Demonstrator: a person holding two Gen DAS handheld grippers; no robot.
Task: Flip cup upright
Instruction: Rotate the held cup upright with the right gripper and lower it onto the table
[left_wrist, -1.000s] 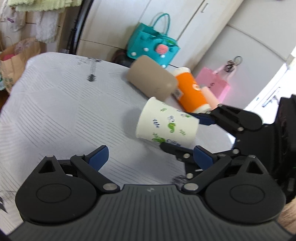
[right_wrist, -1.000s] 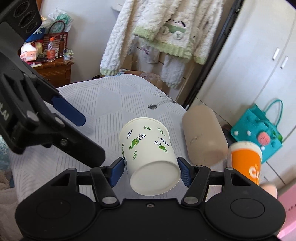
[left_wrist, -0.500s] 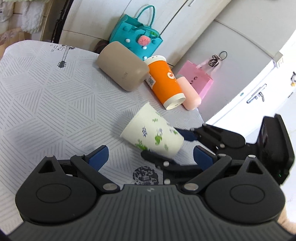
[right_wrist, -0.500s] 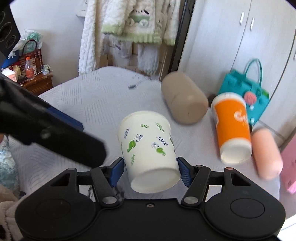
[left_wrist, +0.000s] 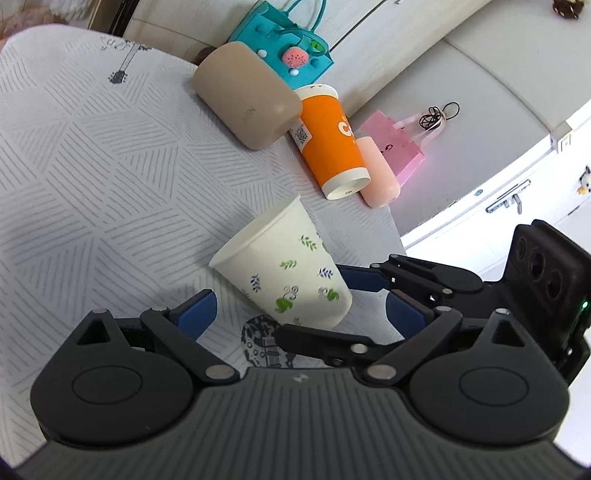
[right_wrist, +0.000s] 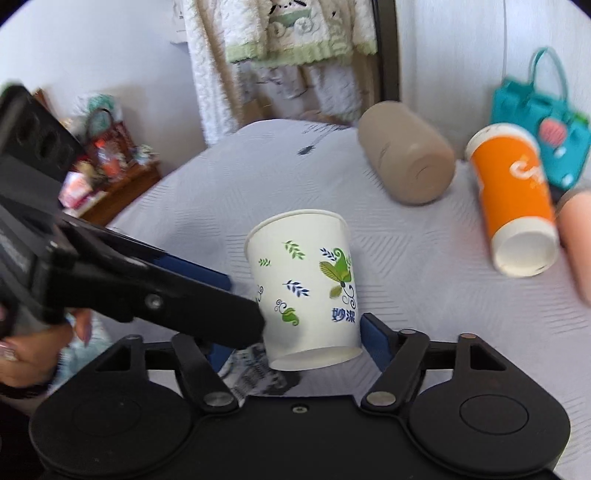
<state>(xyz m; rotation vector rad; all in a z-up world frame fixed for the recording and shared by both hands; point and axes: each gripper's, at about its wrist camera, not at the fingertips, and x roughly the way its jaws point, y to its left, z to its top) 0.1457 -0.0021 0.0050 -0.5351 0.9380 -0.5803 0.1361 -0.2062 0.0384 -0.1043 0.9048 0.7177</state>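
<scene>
Right wrist: our right gripper clamps cup near its base; light, crushable paper; left gripper open, empty.

Close facing wrist views, shared cup

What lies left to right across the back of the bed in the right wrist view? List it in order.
Tan cup → orange cup → pink cup, all lying on their sides on the bedspread.
</scene>
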